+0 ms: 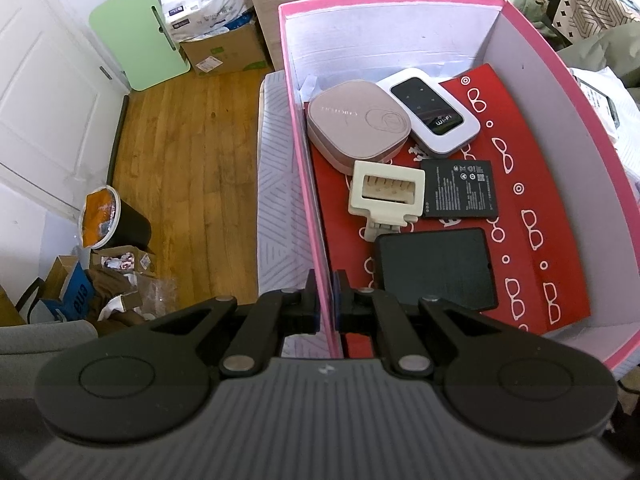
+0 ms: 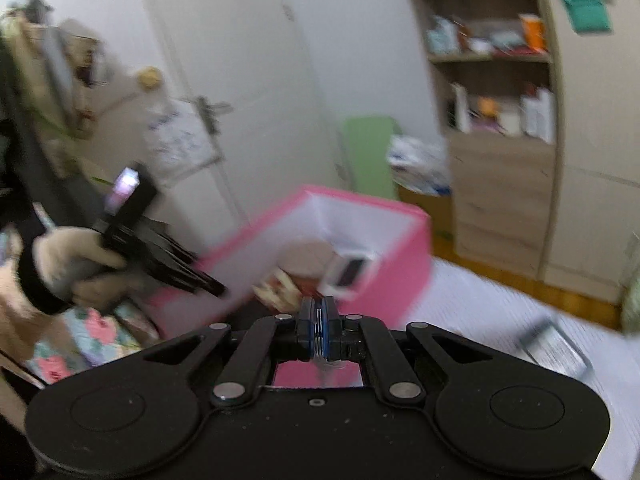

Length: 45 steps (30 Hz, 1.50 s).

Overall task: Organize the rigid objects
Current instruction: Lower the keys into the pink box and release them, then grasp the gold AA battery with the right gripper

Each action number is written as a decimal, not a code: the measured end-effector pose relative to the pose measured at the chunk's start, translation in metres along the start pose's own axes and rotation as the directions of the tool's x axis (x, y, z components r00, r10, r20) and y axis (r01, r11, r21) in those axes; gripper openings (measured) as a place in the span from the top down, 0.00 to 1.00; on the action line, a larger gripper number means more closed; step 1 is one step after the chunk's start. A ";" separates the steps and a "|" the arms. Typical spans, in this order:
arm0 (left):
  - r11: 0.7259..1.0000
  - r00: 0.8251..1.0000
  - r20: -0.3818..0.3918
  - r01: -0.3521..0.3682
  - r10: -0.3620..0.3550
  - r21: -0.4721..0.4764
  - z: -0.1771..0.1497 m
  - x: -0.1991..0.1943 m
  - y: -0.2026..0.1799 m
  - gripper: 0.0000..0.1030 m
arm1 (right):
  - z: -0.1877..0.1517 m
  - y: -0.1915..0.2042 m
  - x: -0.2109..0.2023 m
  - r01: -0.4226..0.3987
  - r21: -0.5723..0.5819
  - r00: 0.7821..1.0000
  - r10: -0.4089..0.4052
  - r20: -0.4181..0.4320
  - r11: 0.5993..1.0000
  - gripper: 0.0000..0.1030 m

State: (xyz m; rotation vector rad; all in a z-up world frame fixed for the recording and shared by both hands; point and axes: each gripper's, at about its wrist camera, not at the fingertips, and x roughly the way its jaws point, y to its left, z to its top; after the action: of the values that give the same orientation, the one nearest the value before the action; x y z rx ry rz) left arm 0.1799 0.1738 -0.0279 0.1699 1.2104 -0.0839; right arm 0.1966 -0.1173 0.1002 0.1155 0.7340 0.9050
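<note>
The left gripper point(image 1: 326, 296) pinches the near left wall of a pink box point(image 1: 304, 184), one finger outside the wall and one inside, pads pressed against the cardboard. Inside the box, ahead of that gripper, a red sheet point(image 1: 536, 200) printed with white spectacles lines the floor. Closest to the fingers and slightly right lies a black case point(image 1: 436, 268). Just beyond it sits a cream plastic clip point(image 1: 386, 192), with a black battery point(image 1: 460, 188) beside it on the right. Farther ahead rest a rose-coloured square case point(image 1: 356, 120) and, to its right and touching it, a white Wi-Fi router point(image 1: 430, 112) with a dark screen. The box stands on a pale patterned bedcover point(image 1: 276, 184); to the gripper's left, wooden floor point(image 1: 184, 168), a green board point(image 1: 140, 48) against the wall and a black bin point(image 1: 116, 224).

The right gripper point(image 2: 319, 326) has its jaws pressed together on a thin, flat, partly clear item that shows between the blue pads point(image 2: 331, 320); what it is cannot be told through the blur. Ahead of it the pink box point(image 2: 400, 264) stands with the router point(image 2: 348, 270) visible inside. To its left, a gloved hand point(image 2: 68, 264) holds the other gripper at the box wall. To the right, on the white cover, lies a blurred flat object point(image 2: 556, 348). A shelf unit point(image 2: 492, 80) stands beyond.
</note>
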 end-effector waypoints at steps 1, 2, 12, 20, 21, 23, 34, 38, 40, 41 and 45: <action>1.000 1.000 -0.002 0.004 -0.004 -0.004 0.000 0.000 0.001 0.95 | 0.005 0.004 0.004 -0.034 -0.004 0.999 0.034 -0.002 0.999 0.94; 1.000 1.000 -0.002 0.007 -0.007 -0.006 0.000 0.000 0.001 0.95 | 0.009 0.007 0.010 -0.060 -0.004 0.998 0.060 -0.008 0.998 0.94; 1.000 1.000 0.010 0.015 -0.014 -0.019 0.000 -0.003 0.004 0.95 | -0.006 0.015 0.111 -0.153 0.077 0.956 0.167 -0.239 0.985 0.94; 0.999 0.999 0.016 0.032 -0.031 -0.039 0.001 -0.004 0.008 0.95 | -0.005 0.011 0.147 -0.056 0.066 0.954 0.073 -0.291 0.996 0.90; 0.999 0.999 0.017 0.030 -0.030 -0.042 0.001 -0.004 0.008 0.95 | -0.004 0.010 0.143 -0.041 0.058 0.956 0.056 -0.287 0.997 0.90; 0.998 0.999 0.018 0.031 -0.030 -0.046 0.001 -0.004 0.009 0.95 | -0.003 0.011 0.134 -0.016 0.033 0.961 0.025 -0.274 0.999 0.90; 0.997 1.000 0.027 0.017 -0.014 -0.081 0.004 -0.005 0.010 0.95 | -0.014 -0.006 0.039 0.118 0.059 0.985 -0.110 -0.130 0.991 0.87; 0.996 1.000 0.027 0.009 -0.006 -0.094 0.005 -0.004 0.009 0.94 | -0.043 -0.030 0.014 0.212 0.137 0.967 -0.187 -0.174 0.968 0.81; 0.995 1.000 0.025 0.007 -0.004 -0.103 0.005 -0.003 0.008 0.94 | -0.063 -0.041 0.012 0.238 0.187 0.955 -0.195 -0.223 0.953 0.81; 0.994 1.000 0.026 0.005 -0.002 -0.105 0.005 -0.003 0.008 0.94 | -0.071 -0.044 0.013 0.248 0.206 0.949 -0.194 -0.247 0.947 0.81; 0.994 1.000 0.024 0.002 0.001 -0.108 0.005 -0.003 0.008 0.94 | -0.098 -0.047 0.023 0.268 0.229 0.927 -0.185 -0.327 0.936 0.81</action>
State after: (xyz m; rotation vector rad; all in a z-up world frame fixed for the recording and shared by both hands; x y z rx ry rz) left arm 0.1845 0.1809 -0.0226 0.0732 1.1880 -0.0207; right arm 0.1759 -0.1497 -0.0040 0.1312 1.1318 0.5988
